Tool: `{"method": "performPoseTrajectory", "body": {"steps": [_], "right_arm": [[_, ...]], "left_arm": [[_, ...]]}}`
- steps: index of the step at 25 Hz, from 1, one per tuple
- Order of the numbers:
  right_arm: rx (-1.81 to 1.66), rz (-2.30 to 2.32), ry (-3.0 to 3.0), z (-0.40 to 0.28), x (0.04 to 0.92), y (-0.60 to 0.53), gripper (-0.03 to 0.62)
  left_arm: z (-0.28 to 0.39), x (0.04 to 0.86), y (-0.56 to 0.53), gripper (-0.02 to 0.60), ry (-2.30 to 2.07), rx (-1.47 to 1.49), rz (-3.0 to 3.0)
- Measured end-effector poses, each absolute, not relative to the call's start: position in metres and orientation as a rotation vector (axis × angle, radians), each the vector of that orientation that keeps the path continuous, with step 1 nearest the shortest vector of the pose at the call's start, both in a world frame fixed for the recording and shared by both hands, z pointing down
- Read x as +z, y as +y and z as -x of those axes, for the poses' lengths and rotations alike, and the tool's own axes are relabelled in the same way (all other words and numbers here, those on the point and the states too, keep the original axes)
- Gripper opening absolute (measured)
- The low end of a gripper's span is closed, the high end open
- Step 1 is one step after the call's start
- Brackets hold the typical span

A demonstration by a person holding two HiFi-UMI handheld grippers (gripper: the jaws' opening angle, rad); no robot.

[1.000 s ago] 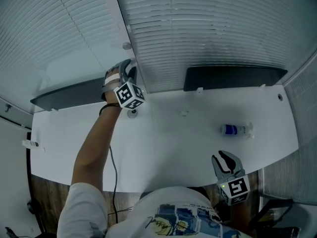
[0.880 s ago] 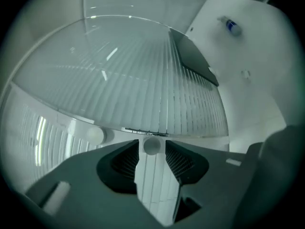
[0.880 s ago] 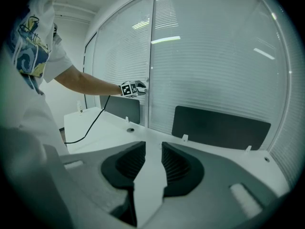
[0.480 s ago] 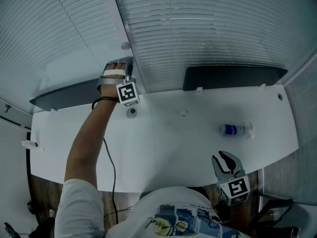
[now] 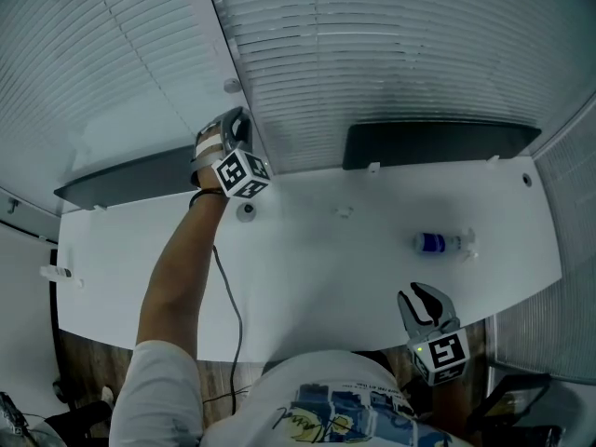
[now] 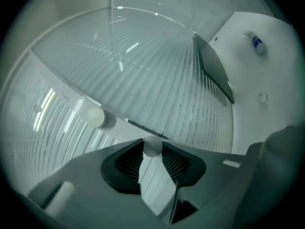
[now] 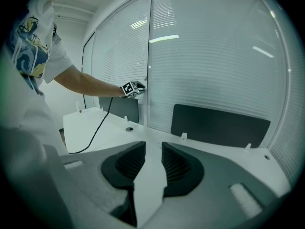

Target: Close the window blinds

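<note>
White slatted blinds (image 5: 372, 63) cover the windows behind the white desk (image 5: 317, 277). My left gripper (image 5: 239, 127) reaches up to the frame between two blinds. In the left gripper view its jaws have just been closing, and a small white ball (image 6: 152, 147) sits between the fingertips with both pads against it. A second white ball (image 6: 96, 117) hangs a little to the left, free. My right gripper (image 5: 421, 298) rests low at the desk's near edge, jaws slightly apart with nothing between them (image 7: 150, 151).
Two dark panels (image 5: 438, 145) (image 5: 130, 177) stand along the desk's back edge. A small blue-capped bottle (image 5: 438, 243) lies at the right. A round cable hole (image 5: 246, 211) sits under the left hand, and a black cable (image 5: 228, 315) hangs from that gripper.
The left gripper's marker cube rolled one way and back while staying at the window frame. The right gripper has not moved.
</note>
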State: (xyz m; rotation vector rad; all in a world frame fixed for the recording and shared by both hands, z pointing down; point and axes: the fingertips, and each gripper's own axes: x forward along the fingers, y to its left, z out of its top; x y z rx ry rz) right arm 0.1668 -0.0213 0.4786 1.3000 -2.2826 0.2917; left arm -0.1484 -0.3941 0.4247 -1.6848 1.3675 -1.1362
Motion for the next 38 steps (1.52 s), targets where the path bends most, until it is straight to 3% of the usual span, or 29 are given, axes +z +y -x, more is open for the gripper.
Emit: {"method": "performPoseTrajectory", "body": {"steps": [12, 22, 31, 35, 38], "right_arm": [[0.293, -1.283, -2.294, -0.164, 0.478, -0.027, 0.094], [0.287, -1.26, -2.309, -0.162, 0.479, -0.032, 0.094], [0.279, -1.26, -2.308, -0.166, 0.478, -0.033, 0.094], [0.272, -1.259, -2.309, -0.166, 0.475, -0.033, 0.094], [0.276, -1.252, -2.314, -0.163, 0.475, -0.031, 0.094]], "left_arm": [[0.162, 0.413, -0.394, 0.123, 2.152, -0.456, 2.343], [0.166, 0.42, -0.397, 0.123, 2.43, 0.271, 2.802], [0.162, 0.421, -0.397, 0.13, 2.261, -0.201, 2.616], [0.167, 0.415, -0.392, 0.182, 2.164, -0.482, 2.421], [0.163, 0.409, -0.387, 0.187, 2.017, -0.653, 2.297]]}}
